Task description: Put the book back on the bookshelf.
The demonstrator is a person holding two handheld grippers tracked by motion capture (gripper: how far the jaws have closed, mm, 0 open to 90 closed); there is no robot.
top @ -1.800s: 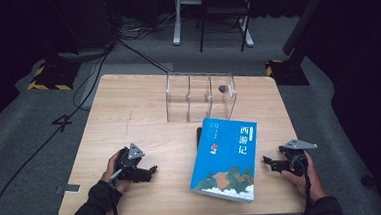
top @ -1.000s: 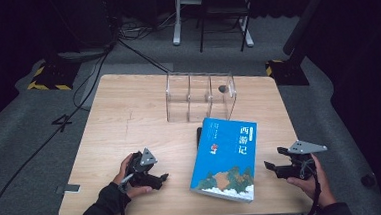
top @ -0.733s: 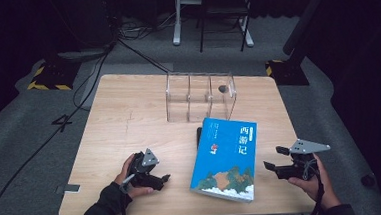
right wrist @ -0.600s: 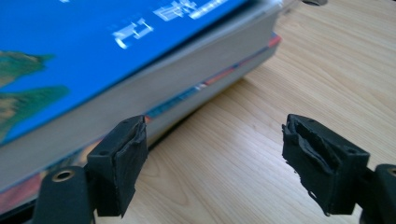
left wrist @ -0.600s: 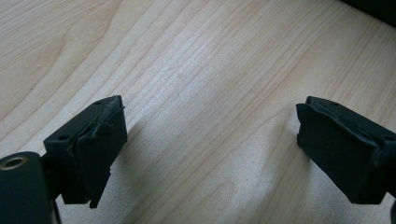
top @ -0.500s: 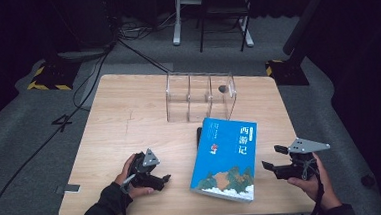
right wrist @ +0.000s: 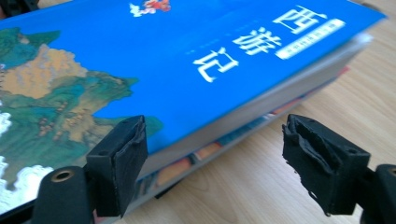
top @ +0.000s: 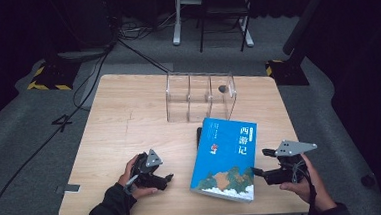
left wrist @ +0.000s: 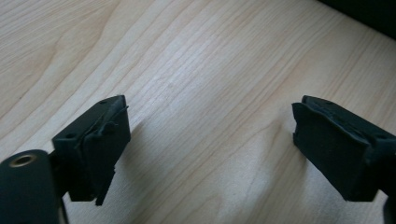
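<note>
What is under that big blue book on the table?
Under the blue book lies at least one more book, its colourful edge peeking out, and a dark thing at the far corner. The cover hides the rest.

A light wooden table (top: pixel 129 116) stands on grey carpet. A blue book (top: pixel 226 158) lies flat near the front edge, right of centre. Just behind it, a clear plastic divided box (top: pixel 200 97) stands toward the table's back edge.
</note>
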